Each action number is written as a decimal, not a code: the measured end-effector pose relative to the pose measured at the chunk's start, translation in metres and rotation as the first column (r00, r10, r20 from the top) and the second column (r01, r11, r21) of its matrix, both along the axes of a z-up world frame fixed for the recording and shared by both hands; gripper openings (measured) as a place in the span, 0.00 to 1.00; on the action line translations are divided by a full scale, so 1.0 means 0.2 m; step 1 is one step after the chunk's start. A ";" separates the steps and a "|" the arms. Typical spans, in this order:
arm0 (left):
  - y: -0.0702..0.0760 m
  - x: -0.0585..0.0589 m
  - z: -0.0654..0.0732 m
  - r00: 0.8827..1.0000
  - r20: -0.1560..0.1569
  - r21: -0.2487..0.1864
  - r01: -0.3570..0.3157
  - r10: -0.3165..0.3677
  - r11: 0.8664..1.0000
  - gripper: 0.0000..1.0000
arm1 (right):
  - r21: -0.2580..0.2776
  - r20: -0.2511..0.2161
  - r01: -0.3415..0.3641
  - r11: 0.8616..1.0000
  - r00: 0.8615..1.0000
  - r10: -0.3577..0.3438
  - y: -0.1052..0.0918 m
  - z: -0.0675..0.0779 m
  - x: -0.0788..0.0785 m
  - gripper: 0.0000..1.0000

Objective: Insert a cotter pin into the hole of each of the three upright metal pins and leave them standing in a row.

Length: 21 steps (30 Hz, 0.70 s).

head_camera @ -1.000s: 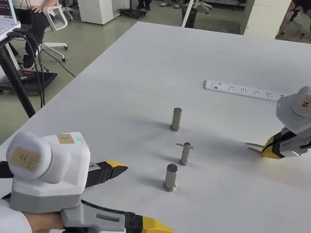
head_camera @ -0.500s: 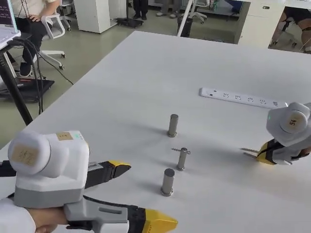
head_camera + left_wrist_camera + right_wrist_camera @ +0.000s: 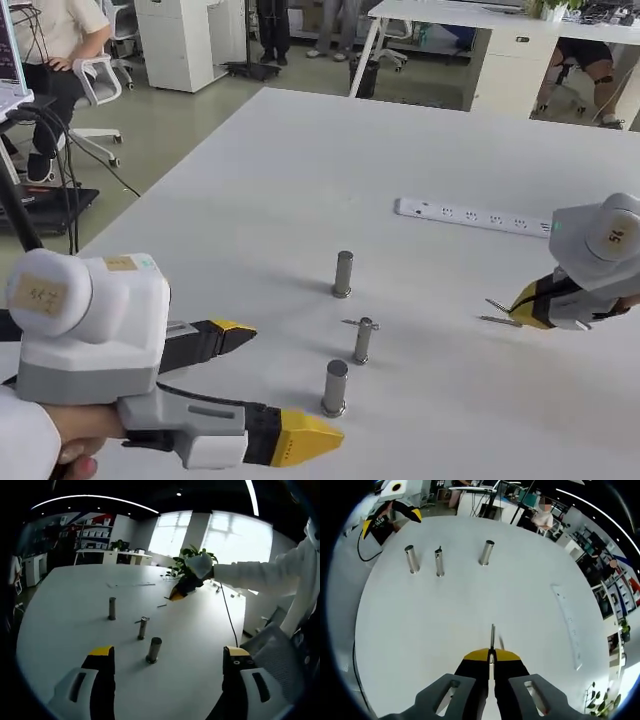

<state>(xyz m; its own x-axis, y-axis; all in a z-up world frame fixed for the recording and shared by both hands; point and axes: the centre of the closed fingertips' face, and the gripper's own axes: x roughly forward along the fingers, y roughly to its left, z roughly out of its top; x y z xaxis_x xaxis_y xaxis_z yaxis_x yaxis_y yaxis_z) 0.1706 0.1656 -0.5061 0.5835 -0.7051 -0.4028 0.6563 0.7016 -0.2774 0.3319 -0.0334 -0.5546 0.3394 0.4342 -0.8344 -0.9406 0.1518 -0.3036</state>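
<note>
Three upright metal pins stand in a row on the white table: the far pin [image 3: 343, 274], the middle pin [image 3: 363, 340] and the near pin [image 3: 335, 388]. The middle pin [image 3: 439, 562] has a cotter pin through its top. My right gripper [image 3: 522, 306] is right of the row, shut on another cotter pin [image 3: 492, 636] that sticks out toward the pins. At the lower left, my left gripper [image 3: 285, 390] is open and holds nothing. The near pin [image 3: 154, 650] stands just ahead of its jaws.
A white power strip [image 3: 470, 215] lies on the table behind the right gripper. Beyond the table's far edge are office chairs, cabinets and seated people. A person's white sleeve [image 3: 260, 575] reaches in with the right gripper [image 3: 182, 587].
The head camera has tilted up, so the whole picture has shifted down. My right gripper holds the cotter pin slightly higher over the table. The three pins have stayed put.
</note>
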 end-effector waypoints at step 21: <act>-0.17 0.15 0.07 0.999 -0.017 -0.047 0.035 -0.036 0.998 0.81 | 0.300 0.174 -0.017 0.954 0.984 -0.037 0.19 0.31 -0.34 0.00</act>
